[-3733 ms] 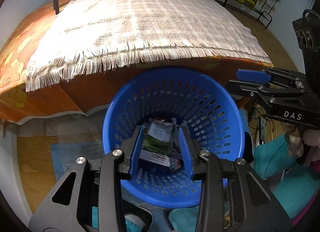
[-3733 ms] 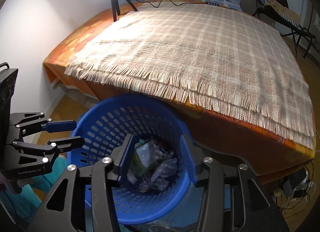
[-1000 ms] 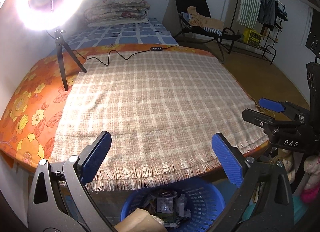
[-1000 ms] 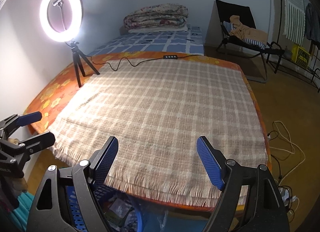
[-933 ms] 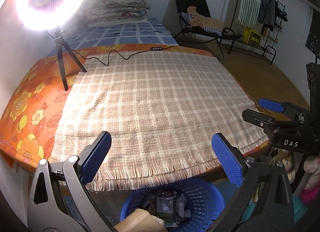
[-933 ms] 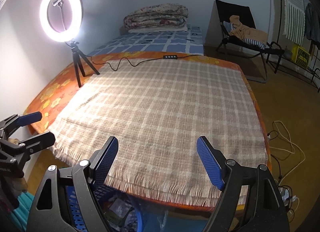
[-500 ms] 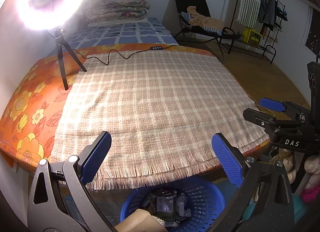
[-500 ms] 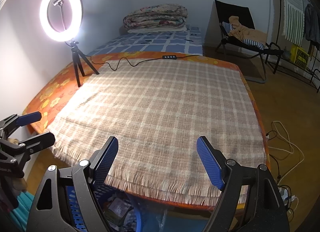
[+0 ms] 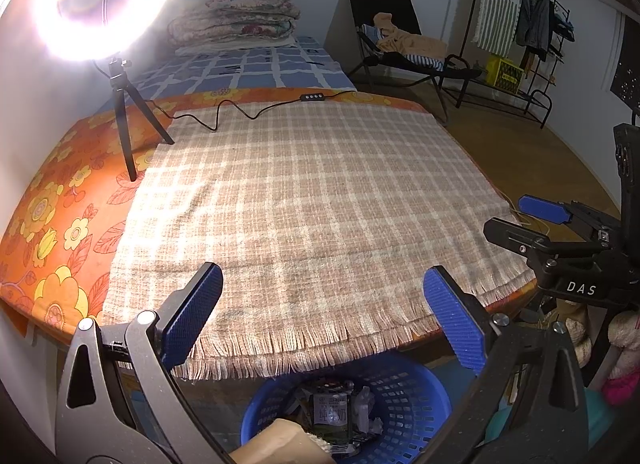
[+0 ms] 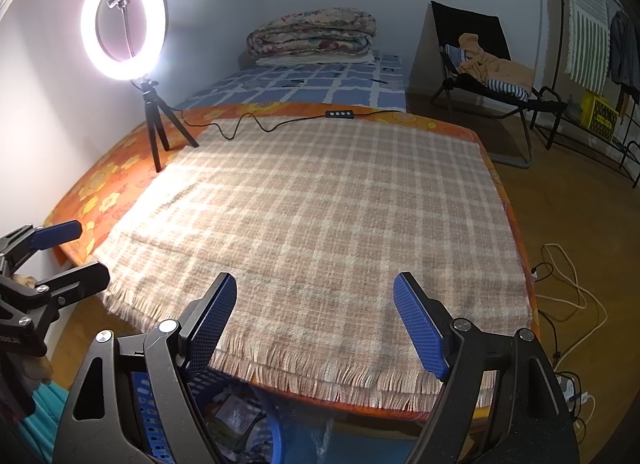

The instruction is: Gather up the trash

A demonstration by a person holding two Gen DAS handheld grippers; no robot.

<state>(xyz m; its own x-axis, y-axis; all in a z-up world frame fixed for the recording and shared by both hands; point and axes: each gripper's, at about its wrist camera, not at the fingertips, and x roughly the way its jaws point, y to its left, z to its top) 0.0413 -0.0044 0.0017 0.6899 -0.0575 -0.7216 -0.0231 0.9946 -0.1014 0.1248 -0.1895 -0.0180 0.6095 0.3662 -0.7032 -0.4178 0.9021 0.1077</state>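
A blue plastic basket stands on the floor below the near edge of the bed, with crumpled wrappers and a small carton inside. It also shows in the right wrist view. My left gripper is open and empty, held above the basket over the edge of the plaid blanket. My right gripper is open and empty, beside it to the right. No trash shows on the blanket.
A lit ring light on a tripod stands at the bed's far left, its cable across the blanket's far edge. Folded quilts lie beyond. A black chair and clothes rack stand right. Cables lie on the floor.
3.7 s ago both grippers were nearly shut and pointed down into the basket. Both have since lifted, opened wide and now face across the bed. Over the last second nothing moved.
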